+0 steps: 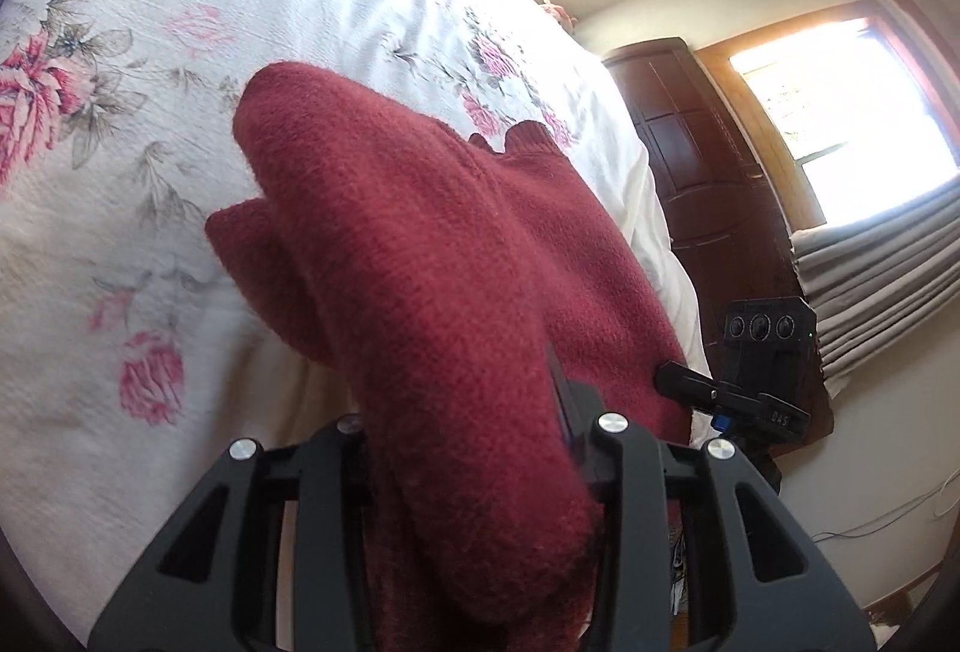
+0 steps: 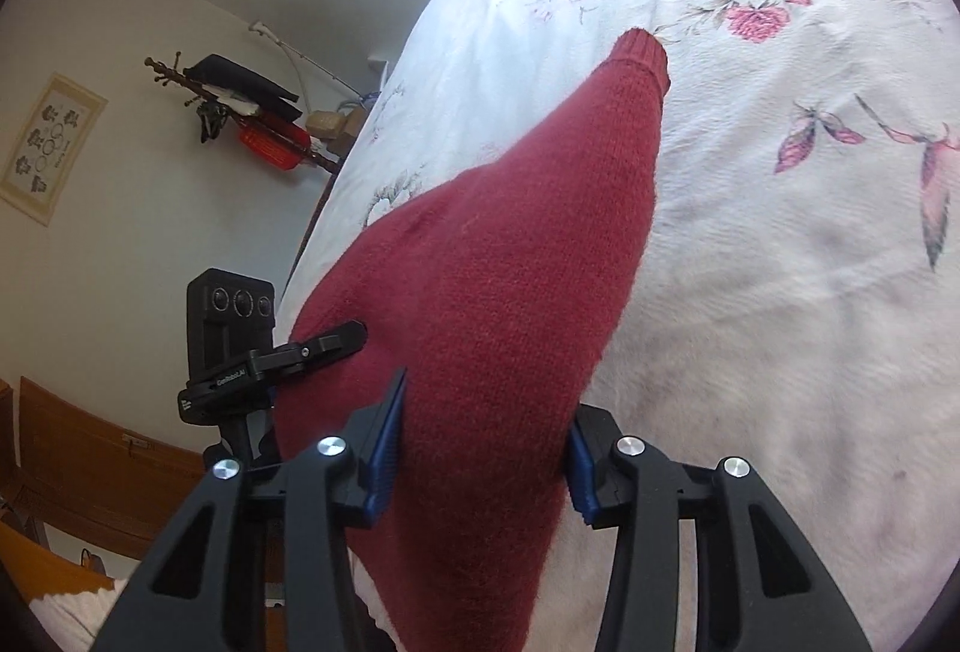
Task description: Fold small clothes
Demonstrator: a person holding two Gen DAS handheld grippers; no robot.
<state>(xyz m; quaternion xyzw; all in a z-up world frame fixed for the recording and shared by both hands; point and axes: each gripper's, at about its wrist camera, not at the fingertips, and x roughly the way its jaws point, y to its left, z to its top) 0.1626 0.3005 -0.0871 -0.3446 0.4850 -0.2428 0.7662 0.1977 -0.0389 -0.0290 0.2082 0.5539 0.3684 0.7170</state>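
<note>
Dark red knit sweater (image 1: 432, 244) lies on floral bedspread (image 1: 150, 52), filling frame centre, one end lifted into both tongs.

Left tongs (image 1: 480, 448) pinch thick bunched fold; right tongs (image 2: 480, 448) grip sleeve end, blue pads (image 2: 384, 448) pressed into knit.

Judgement: carry both ends level, keep knit taut, lay fold square — uneven lift would skew it.

Left view alone shows ribbed hem (image 1: 528, 136), wooden wardrobe (image 1: 708, 160); right view alone shows sleeve cuff (image 2: 645, 52), upper centre, coat rack (image 2: 240, 112) at left.
</note>
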